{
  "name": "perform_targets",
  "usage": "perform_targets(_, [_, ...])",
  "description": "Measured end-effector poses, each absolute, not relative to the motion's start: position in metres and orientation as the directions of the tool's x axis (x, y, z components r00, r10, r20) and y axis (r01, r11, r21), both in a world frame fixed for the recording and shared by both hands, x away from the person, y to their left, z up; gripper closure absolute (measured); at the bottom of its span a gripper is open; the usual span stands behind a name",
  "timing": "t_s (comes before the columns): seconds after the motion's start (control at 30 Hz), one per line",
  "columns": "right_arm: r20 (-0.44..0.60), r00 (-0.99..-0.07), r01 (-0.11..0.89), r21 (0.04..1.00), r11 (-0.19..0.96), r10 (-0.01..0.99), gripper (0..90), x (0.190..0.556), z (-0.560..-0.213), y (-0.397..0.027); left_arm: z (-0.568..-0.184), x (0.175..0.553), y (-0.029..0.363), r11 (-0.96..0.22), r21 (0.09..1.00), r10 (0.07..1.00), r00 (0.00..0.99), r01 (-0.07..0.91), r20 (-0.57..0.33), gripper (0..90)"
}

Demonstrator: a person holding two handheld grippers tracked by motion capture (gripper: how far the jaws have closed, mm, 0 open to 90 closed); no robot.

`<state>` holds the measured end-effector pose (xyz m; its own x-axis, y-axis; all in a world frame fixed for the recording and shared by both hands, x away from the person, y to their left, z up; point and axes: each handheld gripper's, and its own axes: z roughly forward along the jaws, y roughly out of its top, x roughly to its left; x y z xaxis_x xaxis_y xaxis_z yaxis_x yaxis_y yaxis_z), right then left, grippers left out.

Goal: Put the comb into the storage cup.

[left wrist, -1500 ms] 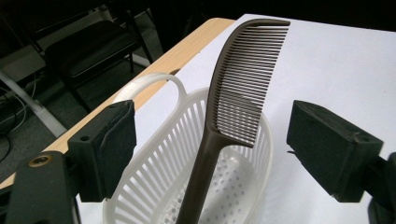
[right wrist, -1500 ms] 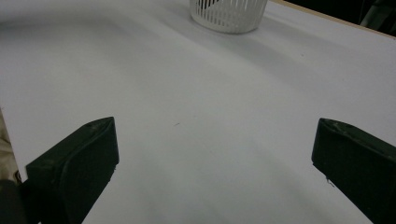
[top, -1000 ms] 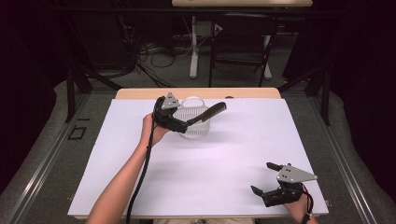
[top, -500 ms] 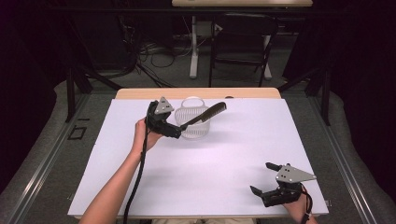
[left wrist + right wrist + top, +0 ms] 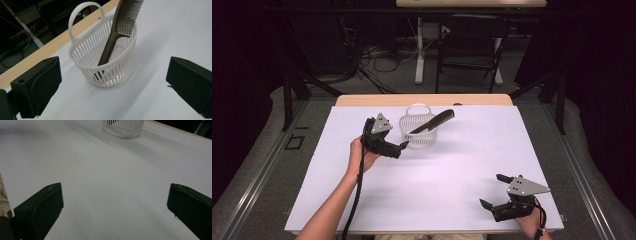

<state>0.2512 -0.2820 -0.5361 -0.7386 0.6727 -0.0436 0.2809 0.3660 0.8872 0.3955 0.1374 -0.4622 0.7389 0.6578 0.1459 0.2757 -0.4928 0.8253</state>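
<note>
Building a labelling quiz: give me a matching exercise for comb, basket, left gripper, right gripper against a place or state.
1 comb
2 basket
3 left gripper
4 right gripper

a white, slatted, with a loop handle
b open, at the near right corner of the table
c leans in the basket, teeth end up
d open, beside the basket

Pairs: 1-c, 2-a, 3-d, 4-b

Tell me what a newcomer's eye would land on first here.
First, the white slotted plastic basket standing near the far edge of the white table, with a dark brown plastic comb leaning in it, teeth end poking out above the rim. Next, the left gripper just beside the basket, jaws open.
</note>
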Motion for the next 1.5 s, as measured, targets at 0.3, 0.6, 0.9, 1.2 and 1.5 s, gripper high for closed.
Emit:
perform_targets(0.3, [-0.039,-0.736,0.286,0.887,0.363,0.675,0.1,0.251,-0.537,-0.282,-0.472,0.384,0.142,-0.488,0.821,0.662,0.739,0.297,0.126,0.2])
perform_targets(0.6, [-0.04,-0.734,0.286,0.887,0.362,0.678,0.2,0.252,-0.537,-0.282,-0.481,0.373,0.149,-0.482,0.821,0.663,0.741,0.307,0.112,0.2])
perform_targets(0.9, [-0.044,-0.737,0.279,0.889,0.363,0.674,0.1,0.25,-0.536,-0.283,-0.485,0.354,0.163,-0.468,0.824,0.684,0.721,0.317,0.111,0.2])
perform_targets(1.2, [-0.044,-0.735,0.279,0.89,0.361,0.676,0.1,0.25,-0.536,-0.282,-0.491,0.339,0.17,-0.459,0.826,0.697,0.709,0.326,0.107,0.2])
perform_targets(1.5, [-0.048,-0.738,0.274,0.89,0.364,0.673,0.2,0.249,-0.535,-0.282,-0.497,0.328,0.177,-0.429,0.836,0.713,0.696,0.342,0.081,0.2])
